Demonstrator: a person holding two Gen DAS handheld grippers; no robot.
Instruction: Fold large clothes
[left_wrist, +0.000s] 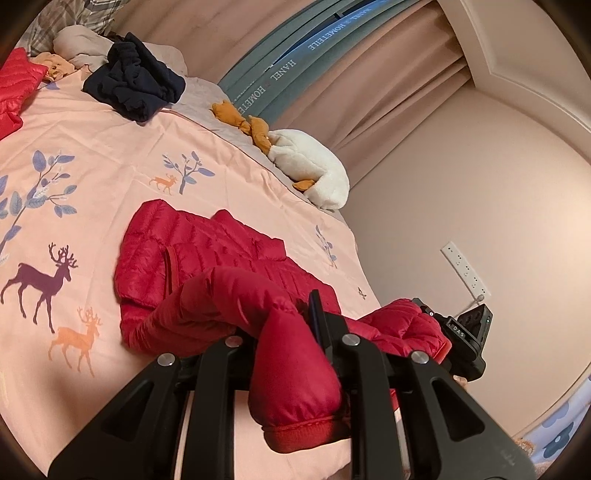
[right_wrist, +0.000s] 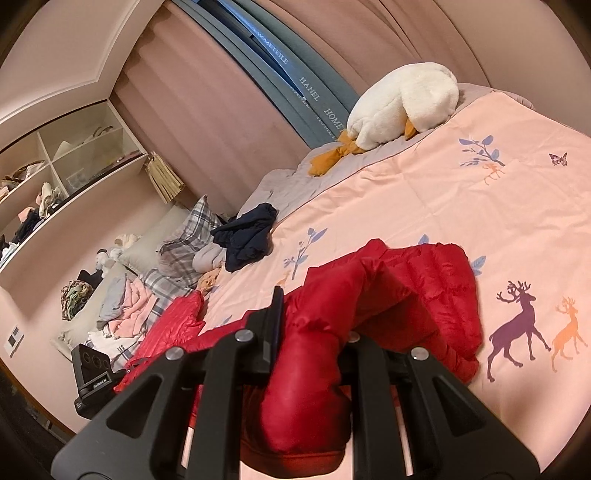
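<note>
Left gripper (left_wrist: 295, 332) is clamped on one sleeve of the red quilted down jacket (left_wrist: 207, 251); the ribbed cuff hangs toward the camera. Right gripper (right_wrist: 310, 332) is clamped on the other sleeve in the same manner. The jacket body lies crumpled on the pink deer-print duvet (left_wrist: 110, 155), near the bed's edge. The right gripper is visible in the left view just beyond the held fabric. Further up the bed: a dark navy garment (left_wrist: 133, 81) in a heap, a white plush goose (left_wrist: 314, 170) along the far edge, a second red quilted garment (left_wrist: 14, 85) near the plaid pillows (right_wrist: 192, 236). Open shelving (right_wrist: 62, 162) stands beside the curtains (left_wrist: 388, 92).
</note>
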